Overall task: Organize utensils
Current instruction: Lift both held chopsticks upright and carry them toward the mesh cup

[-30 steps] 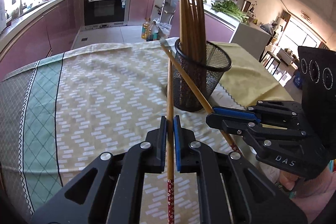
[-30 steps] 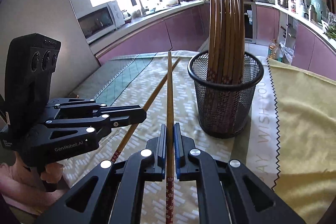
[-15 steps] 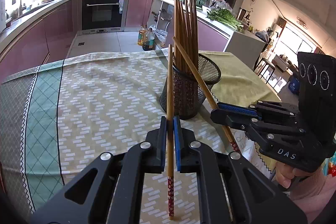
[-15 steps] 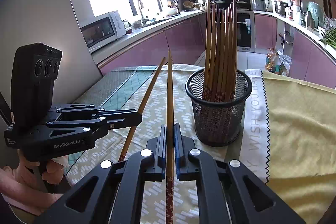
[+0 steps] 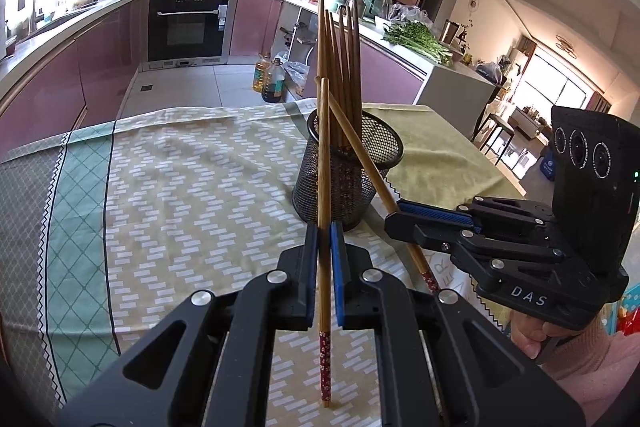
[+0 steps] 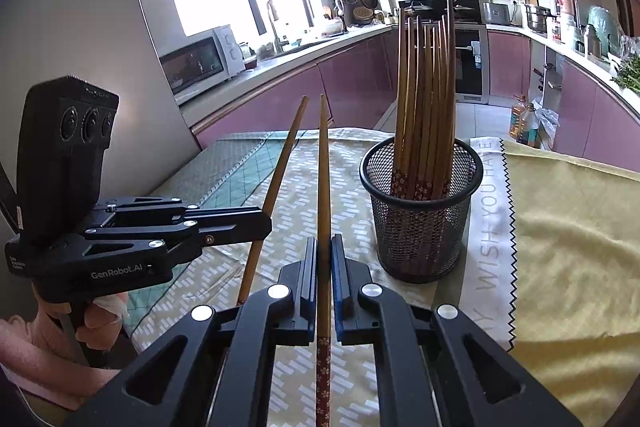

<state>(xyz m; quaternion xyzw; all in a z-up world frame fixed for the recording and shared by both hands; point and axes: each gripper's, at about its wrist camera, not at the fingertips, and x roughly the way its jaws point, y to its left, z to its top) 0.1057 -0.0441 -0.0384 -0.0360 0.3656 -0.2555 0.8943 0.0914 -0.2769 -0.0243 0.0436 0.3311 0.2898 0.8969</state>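
Mesh cup [image 6: 416, 227] full of chopsticks [image 6: 426, 99]

The surface [image 5: 168, 211] is covered by a patterned cloth [image 6: 352, 163]: beige with white dashes in the middle, a green diamond-grid band [image 5: 76, 227] and a grey band toward one edge. A yellow-green cloth [image 6: 568, 251] with a zigzag border overlaps it beside a strip of printed lettering [image 6: 490, 227]. A black mesh cup [image 6: 418, 223] stands upright on the beige part, near that strip
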